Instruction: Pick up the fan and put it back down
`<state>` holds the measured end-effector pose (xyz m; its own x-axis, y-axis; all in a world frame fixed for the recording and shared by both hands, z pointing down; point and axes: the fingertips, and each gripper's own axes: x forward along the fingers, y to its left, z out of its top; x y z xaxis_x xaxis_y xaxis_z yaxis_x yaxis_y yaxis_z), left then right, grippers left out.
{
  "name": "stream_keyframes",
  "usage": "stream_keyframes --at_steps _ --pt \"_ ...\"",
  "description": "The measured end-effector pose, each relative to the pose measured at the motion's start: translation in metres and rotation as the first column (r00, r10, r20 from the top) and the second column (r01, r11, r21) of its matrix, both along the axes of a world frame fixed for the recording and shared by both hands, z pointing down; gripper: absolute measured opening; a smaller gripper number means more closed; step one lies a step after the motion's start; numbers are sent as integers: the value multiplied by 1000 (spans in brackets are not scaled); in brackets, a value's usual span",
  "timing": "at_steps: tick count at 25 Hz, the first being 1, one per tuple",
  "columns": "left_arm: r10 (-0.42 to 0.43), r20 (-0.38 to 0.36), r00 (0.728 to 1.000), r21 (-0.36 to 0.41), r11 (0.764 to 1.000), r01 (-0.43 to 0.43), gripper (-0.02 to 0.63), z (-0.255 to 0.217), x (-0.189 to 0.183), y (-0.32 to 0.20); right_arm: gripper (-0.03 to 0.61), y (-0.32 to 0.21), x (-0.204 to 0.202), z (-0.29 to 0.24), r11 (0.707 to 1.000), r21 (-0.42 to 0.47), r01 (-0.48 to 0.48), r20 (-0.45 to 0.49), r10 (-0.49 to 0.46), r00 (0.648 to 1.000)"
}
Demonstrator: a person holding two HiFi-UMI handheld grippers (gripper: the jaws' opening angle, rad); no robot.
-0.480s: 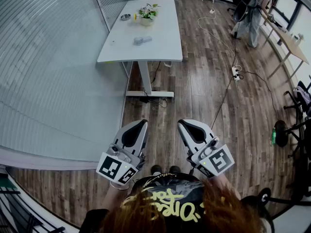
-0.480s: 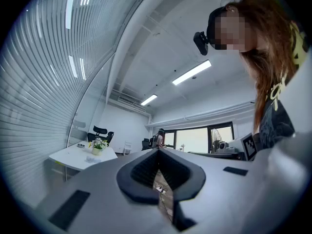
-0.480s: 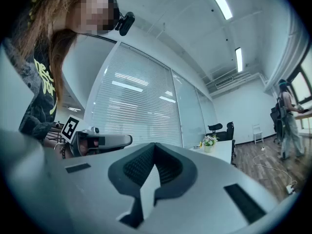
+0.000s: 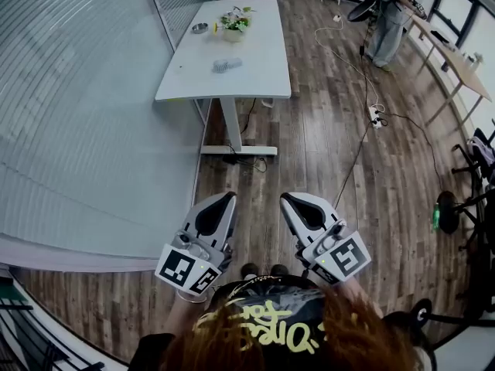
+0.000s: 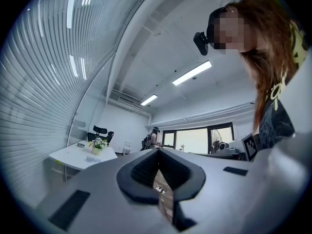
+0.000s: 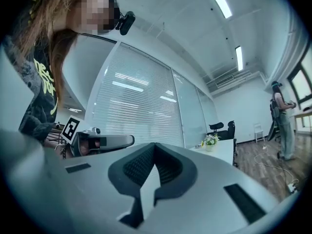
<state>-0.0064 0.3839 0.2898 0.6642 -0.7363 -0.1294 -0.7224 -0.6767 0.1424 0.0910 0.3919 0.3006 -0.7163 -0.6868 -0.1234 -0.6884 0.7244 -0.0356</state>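
My left gripper [image 4: 223,202] and right gripper [image 4: 291,202] are both closed tight with nothing between the jaws, side by side over the wood floor [image 4: 325,153]. The fan [image 4: 226,65] lies well away at my 12 o'clock on the white table [image 4: 263,60], with a flowerpot [image 4: 233,28] at its 12 o'clock.

Your left tongs [image 4: 229,196] and right tongs [image 4: 285,198] are pale grey, black-lined, each with a marker cube [image 4: 186,267]; your black top [image 4: 259,315] carries yellow lettering.
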Motion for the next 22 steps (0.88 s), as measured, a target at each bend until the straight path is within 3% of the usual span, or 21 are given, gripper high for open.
stream_keyframes --at_steps 19,22 --pt "0 -4 1000 -9 1000 0 -8 0 0 -2 3 -1 -11 -1 999 -31 8 8 -8 1000" --pt "-14 -7 1000 -12 1000 14 32 -2 -3 -3 6 -2 -10 -4 1000 -30 -5 14 5 1000"
